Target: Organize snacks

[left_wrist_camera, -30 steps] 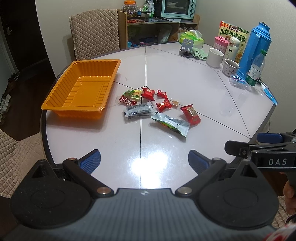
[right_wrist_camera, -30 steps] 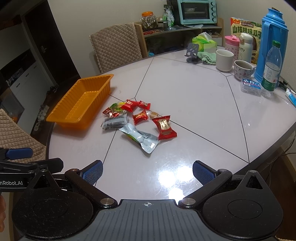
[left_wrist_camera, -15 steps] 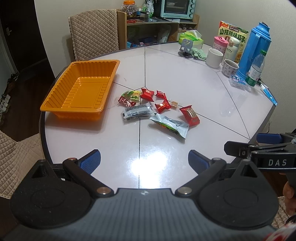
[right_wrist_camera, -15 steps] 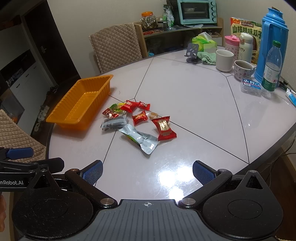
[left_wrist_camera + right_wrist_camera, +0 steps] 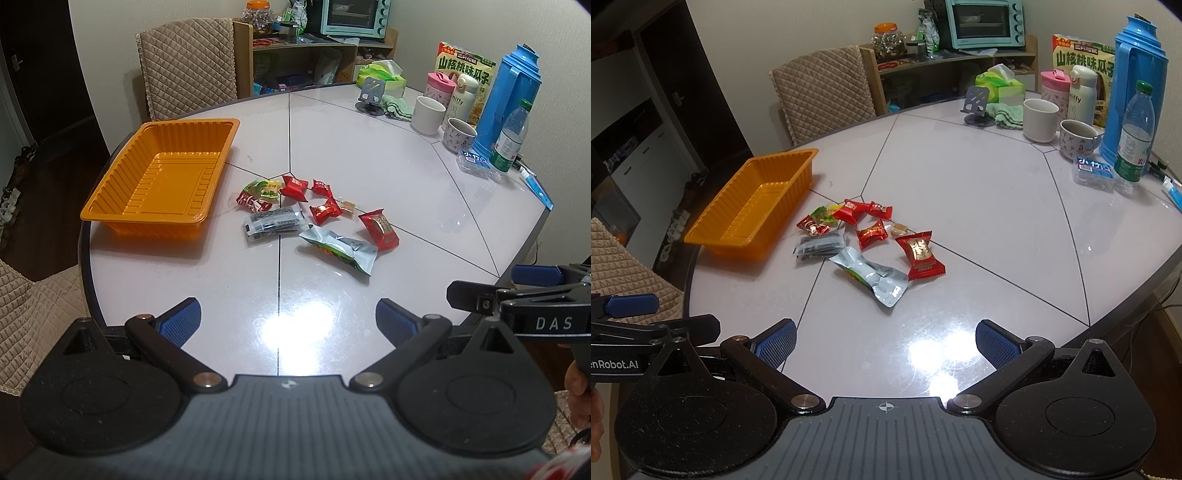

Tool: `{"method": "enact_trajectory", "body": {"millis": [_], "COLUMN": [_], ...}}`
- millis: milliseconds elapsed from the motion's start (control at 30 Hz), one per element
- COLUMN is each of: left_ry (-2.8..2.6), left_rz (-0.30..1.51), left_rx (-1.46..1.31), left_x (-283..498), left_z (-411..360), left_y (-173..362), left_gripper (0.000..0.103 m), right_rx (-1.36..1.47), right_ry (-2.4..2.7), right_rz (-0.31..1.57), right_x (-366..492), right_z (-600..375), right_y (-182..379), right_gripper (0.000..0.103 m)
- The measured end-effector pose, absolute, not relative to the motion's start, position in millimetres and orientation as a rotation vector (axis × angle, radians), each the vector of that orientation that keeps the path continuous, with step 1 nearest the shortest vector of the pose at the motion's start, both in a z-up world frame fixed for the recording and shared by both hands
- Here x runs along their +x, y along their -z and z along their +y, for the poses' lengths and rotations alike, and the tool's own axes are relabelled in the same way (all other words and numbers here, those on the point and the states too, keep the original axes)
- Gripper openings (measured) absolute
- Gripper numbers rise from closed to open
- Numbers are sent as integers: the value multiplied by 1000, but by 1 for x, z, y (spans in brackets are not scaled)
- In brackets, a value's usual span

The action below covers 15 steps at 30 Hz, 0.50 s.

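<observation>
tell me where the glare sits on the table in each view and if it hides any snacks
Left wrist view: a bright white patch on the table, near edge, between the open left gripper fingers, short of the silver packet. Right wrist view: a doubled patch between the right gripper fingers. No snack is washed out.

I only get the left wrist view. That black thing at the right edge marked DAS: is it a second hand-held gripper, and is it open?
Observer: Yes. The right wrist view looks along the right hand-held gripper: its jaws are spread wide, with nothing between them.
Visitor: Does the one I look along carry a name too?
Observer: The right wrist view catches the left hand-held gripper side-on, with white lettering ending "enRobot.AI".
</observation>
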State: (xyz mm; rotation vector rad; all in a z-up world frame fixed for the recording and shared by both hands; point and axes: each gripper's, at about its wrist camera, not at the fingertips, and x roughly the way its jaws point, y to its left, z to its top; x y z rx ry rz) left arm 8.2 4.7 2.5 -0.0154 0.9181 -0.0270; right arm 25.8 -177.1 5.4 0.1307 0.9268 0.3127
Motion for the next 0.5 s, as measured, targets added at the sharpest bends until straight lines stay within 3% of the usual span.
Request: {"method": "enact_trajectory", "body": {"millis": [500], "left_ry": [32], "left_rz": [921], "left_rx": [-18], "left_x": [12], "left_z": [4], "left_y": [-2], "left_gripper": [101], "right_rx": [131], "right_ry": [-310], "right_rz": [931], "right_x": [26], "right_z": [-176], "right_y": [-5], "right_gripper": [103]}}
